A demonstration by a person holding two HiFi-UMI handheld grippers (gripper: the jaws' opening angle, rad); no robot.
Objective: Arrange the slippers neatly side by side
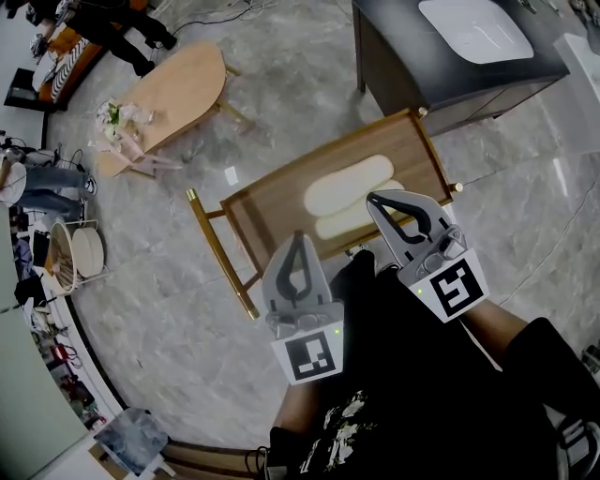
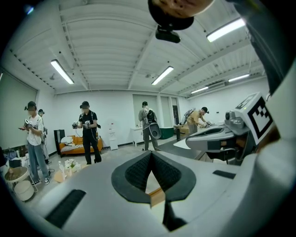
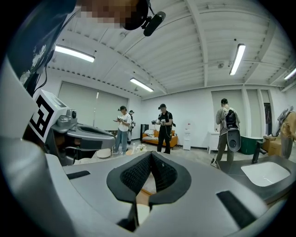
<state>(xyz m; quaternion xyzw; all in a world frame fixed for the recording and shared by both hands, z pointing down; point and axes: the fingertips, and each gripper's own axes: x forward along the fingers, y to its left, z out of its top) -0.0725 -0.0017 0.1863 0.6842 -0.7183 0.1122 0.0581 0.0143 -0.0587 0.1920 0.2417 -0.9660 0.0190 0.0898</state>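
A: Nearest first: how does the left gripper [image 1: 300,239] stand?

B: Its jaws are pressed fully together with nothing between them; the right gripper [image 1: 375,199] matches it, pads meeting and empty; both hang over the near edge of the wooden tray [image 1: 267,216].

A: And the slippers [image 1: 361,176]?

B: They lie on that tray, just past the jaw tips; the farther slipper [image 1: 323,195] shows whole, while the nearer slipper [image 1: 337,223] is partly covered by the right gripper in the head view; they run lengthwise alongside each other, touching or nearly so, with the ends a little offset; the arranging looks close to done, though that is a judgement.

A: How would they handle?

B: They are pale, flat and thin, so probably light and soft; one would likely droop if lifted by a tip, and slide easily on the smooth wood; which face is up cannot be told; the safest hold seems to be a long edge near the middle, and the jaws would have to open first; a nudge with the closed tips against an end might square them just as well.

A: Farther off?

B: A dark cabinet [image 1: 441,84] with a white basin [image 1: 473,28] stands beyond the tray; an oval table [image 1: 178,89] with flowers [image 1: 117,117] sits well apart at the left; people stand at the room's edge.
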